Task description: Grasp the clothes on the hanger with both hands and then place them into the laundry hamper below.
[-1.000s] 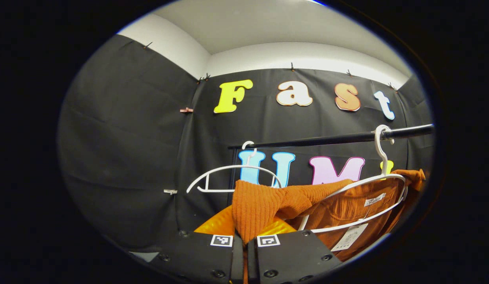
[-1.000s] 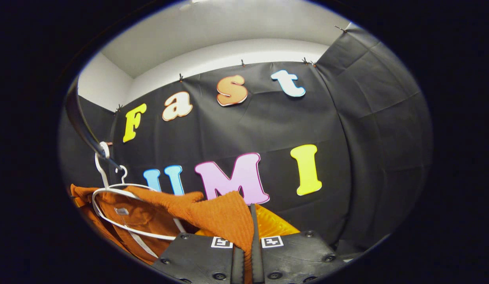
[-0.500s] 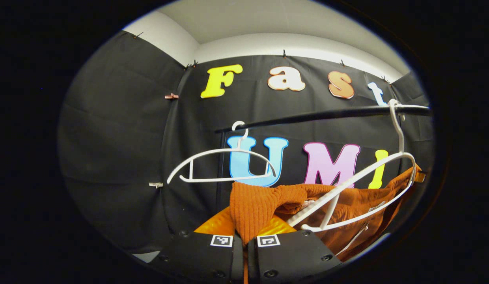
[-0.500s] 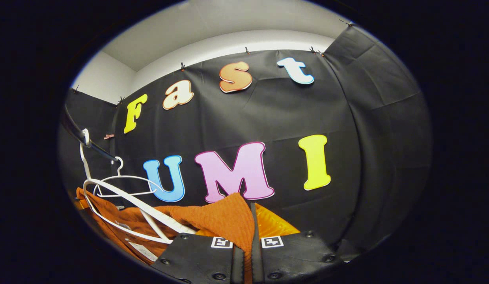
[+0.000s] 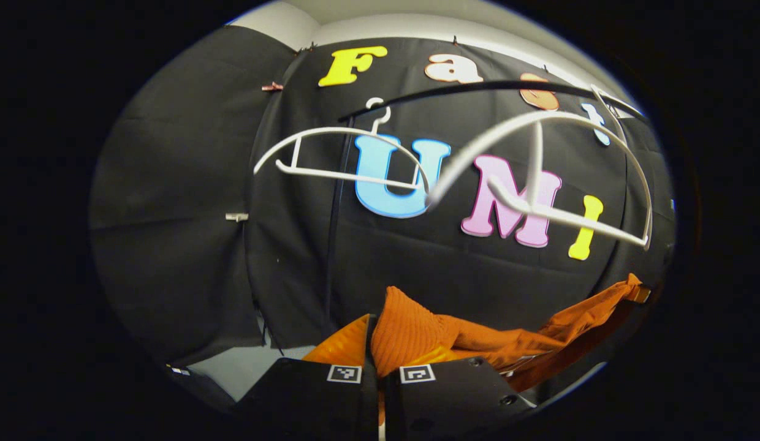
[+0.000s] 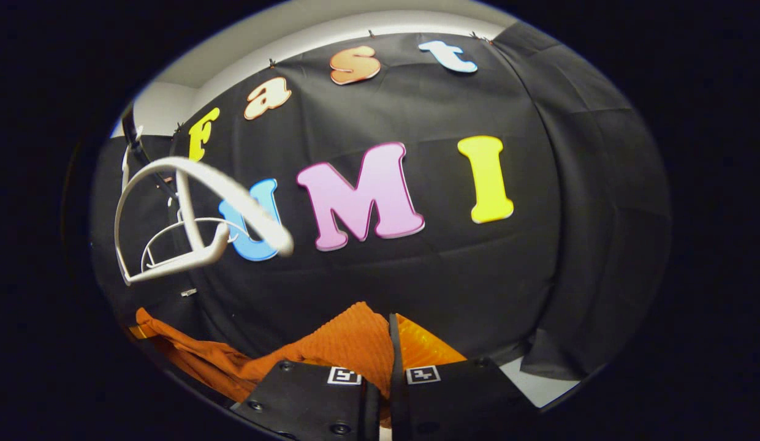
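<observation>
In the left gripper view we saw two white plastic hangers on a black metal rail [image 5: 453,90]: the far bare hanger [image 5: 331,153] at the left, and the near bare hanger [image 5: 539,165] to its right, tilted and blurred. Below them hung the rust-orange ribbed knit garment [image 5: 417,331], well clear of both hangers. Our left claw [image 5: 380,343] was clenched on a bunched fold of that garment, both fingers pressing the cloth, and the rest trailed off to the right as a slack band.

In the right gripper view the near hanger [image 6: 190,214] stood at the left, with the far one [image 6: 171,242] behind it. The garment [image 6: 349,343] stretched from the lower left up into our right claw [image 6: 389,355], which was likewise clamped on a fold.
</observation>
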Demonstrator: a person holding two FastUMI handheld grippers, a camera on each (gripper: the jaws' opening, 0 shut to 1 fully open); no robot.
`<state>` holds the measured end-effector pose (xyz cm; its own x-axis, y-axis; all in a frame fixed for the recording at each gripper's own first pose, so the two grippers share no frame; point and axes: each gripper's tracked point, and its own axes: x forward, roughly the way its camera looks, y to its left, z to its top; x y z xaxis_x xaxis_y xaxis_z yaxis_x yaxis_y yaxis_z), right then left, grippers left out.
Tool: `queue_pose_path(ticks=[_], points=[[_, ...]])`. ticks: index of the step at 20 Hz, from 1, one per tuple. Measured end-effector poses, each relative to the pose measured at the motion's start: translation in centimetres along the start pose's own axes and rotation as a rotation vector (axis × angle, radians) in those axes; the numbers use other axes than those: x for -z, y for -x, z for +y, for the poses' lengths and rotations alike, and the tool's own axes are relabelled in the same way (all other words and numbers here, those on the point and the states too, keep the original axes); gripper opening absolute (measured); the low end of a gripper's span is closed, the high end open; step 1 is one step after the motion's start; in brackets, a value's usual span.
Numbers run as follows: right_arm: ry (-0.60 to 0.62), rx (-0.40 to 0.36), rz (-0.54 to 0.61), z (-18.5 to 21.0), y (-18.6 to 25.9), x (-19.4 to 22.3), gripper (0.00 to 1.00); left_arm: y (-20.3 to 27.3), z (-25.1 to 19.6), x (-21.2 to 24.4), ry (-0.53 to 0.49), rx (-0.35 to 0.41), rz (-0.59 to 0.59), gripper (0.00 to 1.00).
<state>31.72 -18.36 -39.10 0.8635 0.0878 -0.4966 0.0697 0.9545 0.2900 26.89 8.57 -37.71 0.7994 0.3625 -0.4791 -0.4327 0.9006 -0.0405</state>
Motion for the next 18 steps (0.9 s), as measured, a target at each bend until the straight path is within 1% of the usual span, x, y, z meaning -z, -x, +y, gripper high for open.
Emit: queue_pose_path(ticks=[4,6,9,11,14,17,18], points=[[-0.026,-0.05,0.118,3.1,1.2,5.3,0.17,1.4,-3.6,3.9,-0.017,0.051,0.079,0.08],[-0.045,-0.093,0.166,5.0,2.0,7.6,0.16,2.0,-5.3,5.2,-0.025,0.086,0.109,0.08],[-0.091,-0.153,0.236,8.0,2.9,9.9,0.17,2.3,-8.0,6.9,-0.023,0.154,0.166,0.08],[-0.116,-0.201,0.276,10.6,3.4,11.4,0.16,2.4,-9.2,8.1,-0.044,0.172,0.205,0.08],[-0.123,-0.258,0.332,13.5,4.2,13.4,0.16,2.5,-11.0,10.2,-0.081,0.206,0.275,0.08],[-0.117,-0.292,0.408,15.5,4.9,16.3,0.17,2.7,-12.7,12.8,-0.093,0.241,0.356,0.08],[-0.128,-0.3,0.44,15.8,4.9,17.3,0.17,2.5,-12.6,13.3,-0.101,0.235,0.374,0.08]])
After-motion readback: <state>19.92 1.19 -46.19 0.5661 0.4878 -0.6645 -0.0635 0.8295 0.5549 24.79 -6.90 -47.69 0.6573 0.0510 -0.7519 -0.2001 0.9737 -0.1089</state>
